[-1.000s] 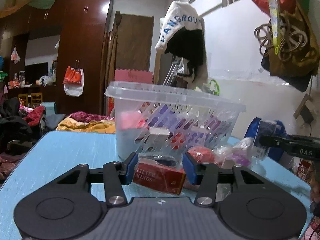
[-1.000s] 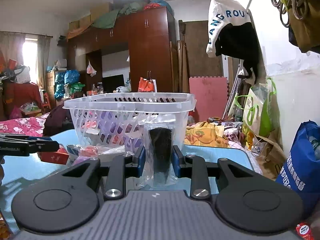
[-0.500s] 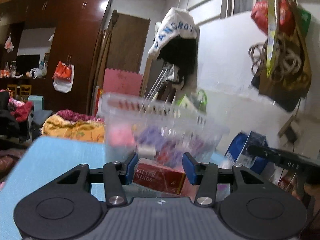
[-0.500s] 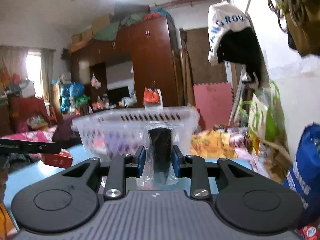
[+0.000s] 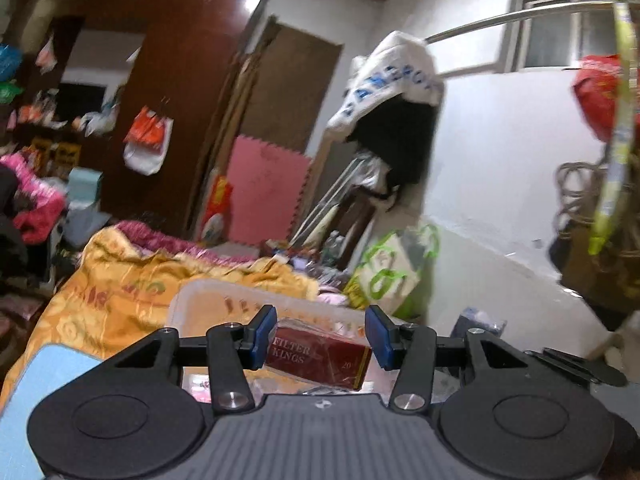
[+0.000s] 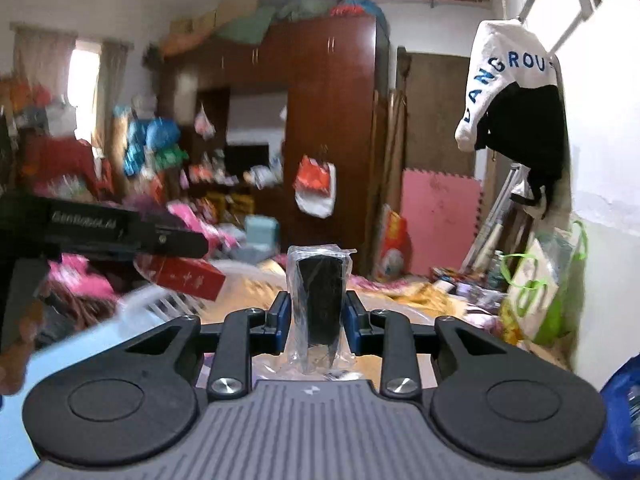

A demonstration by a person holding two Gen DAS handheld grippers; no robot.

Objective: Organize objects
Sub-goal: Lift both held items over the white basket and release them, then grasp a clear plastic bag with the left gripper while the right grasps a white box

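My left gripper (image 5: 320, 338) is shut on a red Filter Kings carton (image 5: 320, 358) and holds it in the air above the clear plastic basket's rim (image 5: 224, 294). The carton also shows in the right wrist view (image 6: 180, 276), under the left gripper's body (image 6: 100, 230). My right gripper (image 6: 318, 312) is shut on a black object wrapped in clear plastic (image 6: 320, 296), held upright and raised above the basket (image 6: 160, 300). The basket's contents are mostly hidden and blurred.
The blue table (image 5: 40, 384) lies below at the left. A yellow blanket (image 5: 120, 280) lies behind the basket. A white wall with hanging clothes (image 5: 392, 92) and bags (image 5: 392, 272) is at the right. A dark wardrobe (image 6: 328, 128) stands behind.
Both grippers have risen with their objects, from table level in front of the basket to above its rim. The basket has dropped low in both views.
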